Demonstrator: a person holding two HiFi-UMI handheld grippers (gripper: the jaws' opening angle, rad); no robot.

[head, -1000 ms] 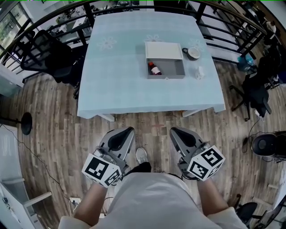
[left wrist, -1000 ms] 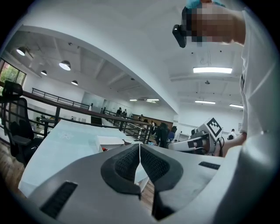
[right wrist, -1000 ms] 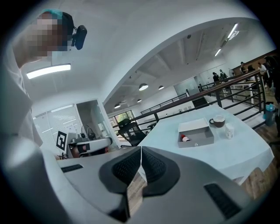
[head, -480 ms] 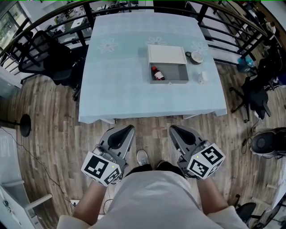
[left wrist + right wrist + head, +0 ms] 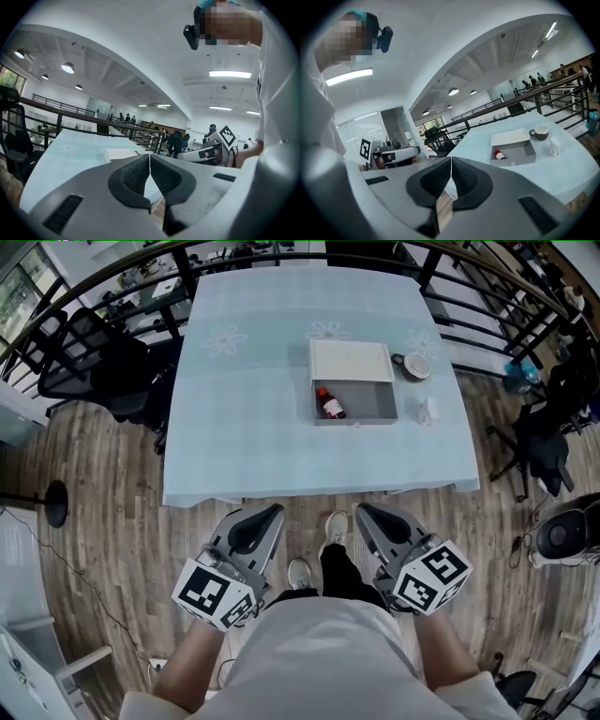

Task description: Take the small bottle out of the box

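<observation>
One small bottle (image 5: 328,404) in one box (image 5: 371,401), one mug (image 5: 415,367), left tongs (image 5: 270,511) and right tongs (image 5: 363,510) closed, empty

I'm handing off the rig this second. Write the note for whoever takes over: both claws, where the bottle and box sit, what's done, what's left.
Left claw: shut, empty.
Right claw: shut, empty.
Both are held low in front of the person, over the floor, short of the table's near edge.
The small bottle, red-capped, lies in the left end of the open grey box, with a mug to the box's right.
Done: nothing yet; the bottle has not been touched.
Left: step up to the table, open one claw, grip the bottle and lift it out of the box.
</observation>
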